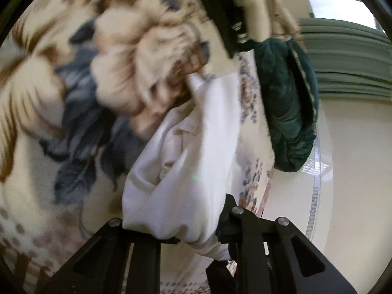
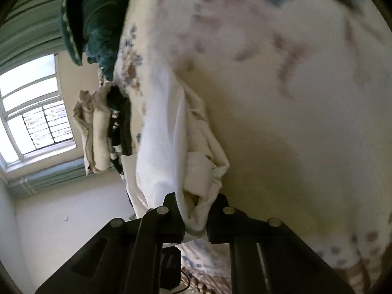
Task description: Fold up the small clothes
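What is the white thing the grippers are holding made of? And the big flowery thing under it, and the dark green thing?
The white garment looks like thin, matte woven cloth, maybe cotton: it bunches into soft folds in each hand-held gripper. The flowery blanket seems thick, fuzzy fleece, with a plush printed surface. The dark green pillow looks like velvet, judging by its slight sheen.

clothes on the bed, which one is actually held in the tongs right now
The white garment: both the left tongs and right tongs pinch it. The dark green one and the folded cream pile lie apart, untouched.
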{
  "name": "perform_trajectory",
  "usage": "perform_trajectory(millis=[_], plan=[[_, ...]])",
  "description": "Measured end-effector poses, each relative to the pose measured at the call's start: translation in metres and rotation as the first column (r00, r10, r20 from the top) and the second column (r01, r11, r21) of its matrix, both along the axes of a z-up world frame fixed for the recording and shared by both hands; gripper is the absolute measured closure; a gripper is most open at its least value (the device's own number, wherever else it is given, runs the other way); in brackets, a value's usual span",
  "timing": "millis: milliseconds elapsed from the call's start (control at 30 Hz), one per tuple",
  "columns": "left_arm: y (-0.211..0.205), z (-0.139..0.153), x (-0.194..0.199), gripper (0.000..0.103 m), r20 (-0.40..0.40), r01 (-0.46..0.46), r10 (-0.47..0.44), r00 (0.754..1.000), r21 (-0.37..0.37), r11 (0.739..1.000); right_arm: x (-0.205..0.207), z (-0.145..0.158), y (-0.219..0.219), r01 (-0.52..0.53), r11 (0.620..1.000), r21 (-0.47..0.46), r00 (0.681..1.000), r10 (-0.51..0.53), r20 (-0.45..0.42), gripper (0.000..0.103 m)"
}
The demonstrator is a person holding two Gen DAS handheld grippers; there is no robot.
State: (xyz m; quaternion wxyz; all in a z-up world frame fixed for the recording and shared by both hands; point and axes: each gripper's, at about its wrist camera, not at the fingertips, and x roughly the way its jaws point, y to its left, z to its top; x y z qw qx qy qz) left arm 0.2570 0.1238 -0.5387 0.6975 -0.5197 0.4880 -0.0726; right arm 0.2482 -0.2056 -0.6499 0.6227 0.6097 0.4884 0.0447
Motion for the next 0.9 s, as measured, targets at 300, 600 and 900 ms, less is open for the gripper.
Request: perform_trajectory(millis=[300,600,900], plan=[[0.027,0.114,0.044,0.089,0.091,-0.020,0.017,0.996,0.035,0.999,0.066,0.130,0.032,-0.121,0.990,-0.078,0.985,0.130,0.112,0.091],[0.096,0.224,0.154,0.089,0.231,-0.052,0.055,0.971,-0.018,0.998,0.177,0.274,0.104,-0.128,0.977,-0.173,0.943,0.174,0.284,0.091],[0.156,0.311,0.337,0.089,0.433,-0.039,0.039,0.901,-0.009,0.999,0.355,0.370,0.175,-0.059,0.984,-0.170,0.866,0.135,0.481,0.092]])
